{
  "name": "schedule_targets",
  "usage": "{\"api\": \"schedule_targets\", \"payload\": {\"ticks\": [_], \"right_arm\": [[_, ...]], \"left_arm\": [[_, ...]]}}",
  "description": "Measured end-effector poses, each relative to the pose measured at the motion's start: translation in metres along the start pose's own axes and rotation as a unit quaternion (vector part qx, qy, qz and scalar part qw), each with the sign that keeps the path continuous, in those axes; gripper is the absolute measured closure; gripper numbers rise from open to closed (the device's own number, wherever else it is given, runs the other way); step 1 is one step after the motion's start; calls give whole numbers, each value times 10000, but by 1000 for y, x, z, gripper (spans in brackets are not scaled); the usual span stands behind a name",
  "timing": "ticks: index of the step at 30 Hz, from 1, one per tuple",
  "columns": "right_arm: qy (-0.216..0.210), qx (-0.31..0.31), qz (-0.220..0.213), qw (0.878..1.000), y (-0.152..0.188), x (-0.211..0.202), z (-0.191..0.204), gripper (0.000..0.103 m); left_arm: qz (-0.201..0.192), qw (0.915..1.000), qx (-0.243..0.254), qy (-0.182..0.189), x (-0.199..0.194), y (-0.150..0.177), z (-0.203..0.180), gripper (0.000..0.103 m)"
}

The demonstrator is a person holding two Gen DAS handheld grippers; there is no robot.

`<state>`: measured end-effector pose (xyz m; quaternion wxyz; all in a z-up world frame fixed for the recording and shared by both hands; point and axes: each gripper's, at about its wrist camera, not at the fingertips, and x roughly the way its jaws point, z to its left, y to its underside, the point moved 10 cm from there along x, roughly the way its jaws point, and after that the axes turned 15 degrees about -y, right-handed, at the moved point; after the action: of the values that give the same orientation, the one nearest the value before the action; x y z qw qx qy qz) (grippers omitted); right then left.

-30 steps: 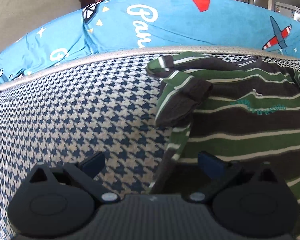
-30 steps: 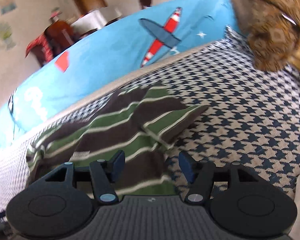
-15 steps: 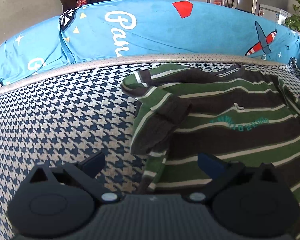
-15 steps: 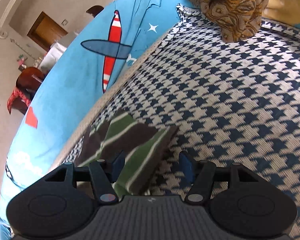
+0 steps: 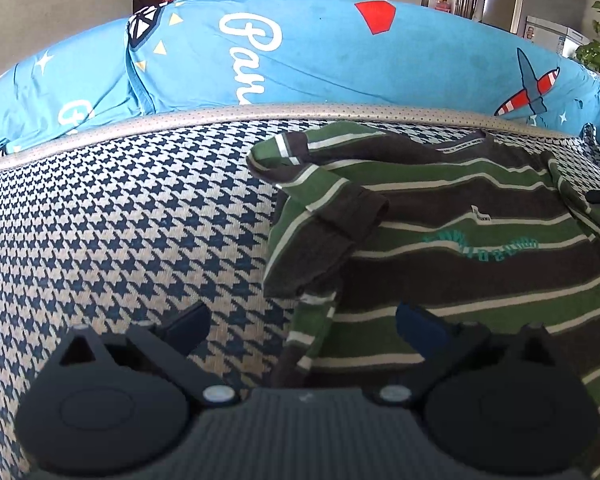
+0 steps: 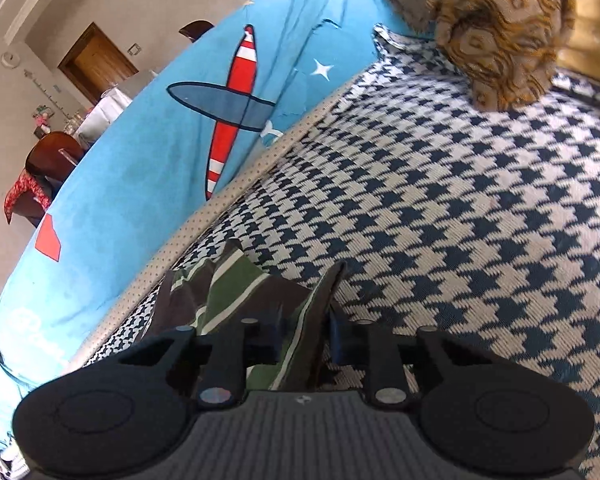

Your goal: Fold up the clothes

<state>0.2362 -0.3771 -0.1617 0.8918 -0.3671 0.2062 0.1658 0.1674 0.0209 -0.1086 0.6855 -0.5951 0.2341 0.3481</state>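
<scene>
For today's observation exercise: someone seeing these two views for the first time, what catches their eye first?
Probably the green and brown striped shirt, spread on the houndstooth cover, one sleeve folded inward. Behind it runs a bright blue sheet printed with a red and white aeroplane. The right gripper is shut on the shirt's sleeve; the left gripper is open at its edge.

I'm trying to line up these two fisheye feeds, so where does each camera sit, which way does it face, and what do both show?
Left wrist: sits on the left gripper, looks along its open fingers across the houndstooth cover at the striped shirt; only the gripper shows.
Right wrist: sits on the right gripper, tilted, looks over the shirt's sleeve between its narrowed jaws towards a patterned brown cushion; only the gripper shows.
Shared: shirt, houndstooth cover, blue airplane-print fabric.
</scene>
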Motion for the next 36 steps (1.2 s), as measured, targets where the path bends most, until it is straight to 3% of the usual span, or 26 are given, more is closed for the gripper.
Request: {"api": "schedule_targets", "payload": {"ticks": [6,10,16,21,25,31,36], "right_arm": [[186,-670,-540,9961,-30,-13,20,89],[660,-1323,-1202,9817,-59,-33,29,97],[1617,-1601,-1438,9631,-78,-42,11,97],[1663,-1610,-1399,9627,-82,-42,3,96],[1602,-1448,-1463,9654,-81,-49,3,82],[1134,-1739,-1012,9730,-61,-32,29,80],[664,-1984,-612,9759,-37,-17,57,73]], "left_arm": [[7,10000,45,-51,5,1,-1,0],[-22,9999,110,-64,6,2,-2,0],[9,9998,176,-46,11,4,-7,0],[5,9999,123,-10,11,2,-6,0],[-47,10000,17,31,9,-1,-4,0],[-15,9999,-141,-66,13,-4,3,0],[47,9994,-300,-162,19,-6,10,0]]}}
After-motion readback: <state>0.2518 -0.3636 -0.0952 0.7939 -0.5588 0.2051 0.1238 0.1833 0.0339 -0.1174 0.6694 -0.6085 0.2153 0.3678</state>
